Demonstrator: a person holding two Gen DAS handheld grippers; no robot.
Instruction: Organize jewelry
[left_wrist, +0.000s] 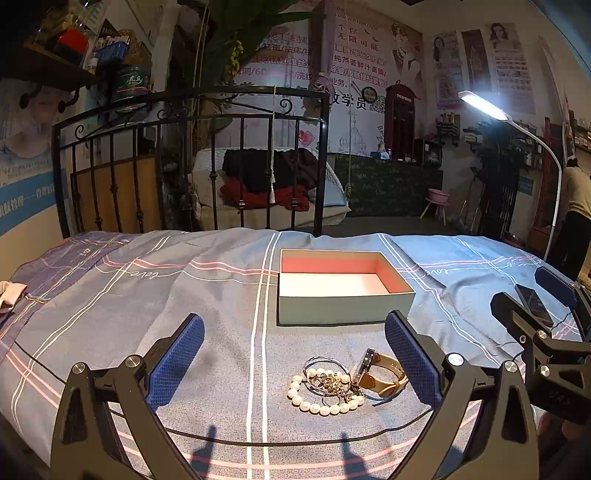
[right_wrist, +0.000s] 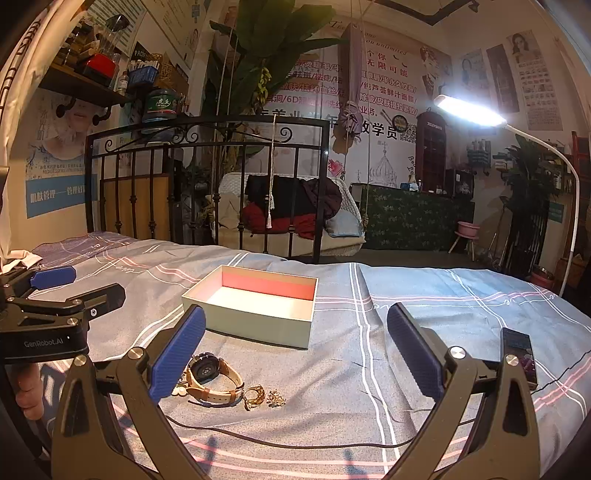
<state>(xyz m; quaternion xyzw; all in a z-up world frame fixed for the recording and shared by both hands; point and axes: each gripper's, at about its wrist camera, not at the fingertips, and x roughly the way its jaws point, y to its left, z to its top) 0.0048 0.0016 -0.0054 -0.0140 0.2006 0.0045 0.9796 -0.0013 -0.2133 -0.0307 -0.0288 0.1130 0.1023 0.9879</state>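
An open pale box with a pink inside (left_wrist: 345, 308) (right_wrist: 255, 315) sits on the bed. In front of it lies a jewelry pile: a pearl bracelet (left_wrist: 320, 406), thin bangles (left_wrist: 327, 369), a tan-strap watch (left_wrist: 384, 376) (right_wrist: 212, 376), a gold ring (right_wrist: 255, 396) and a small sparkly piece (right_wrist: 276, 398). My left gripper (left_wrist: 293, 363) is open and empty, just above the pile, with the watch near its right finger. My right gripper (right_wrist: 295, 354) is open and empty, the watch by its left finger.
A striped blue-grey bedsheet (left_wrist: 184, 295) covers the bed, with a black metal bedframe (left_wrist: 192, 162) at the far end. A phone (right_wrist: 519, 356) lies at the right and a black cable (right_wrist: 295, 445) runs across the front. A lit floor lamp (right_wrist: 469, 110) stands at the right.
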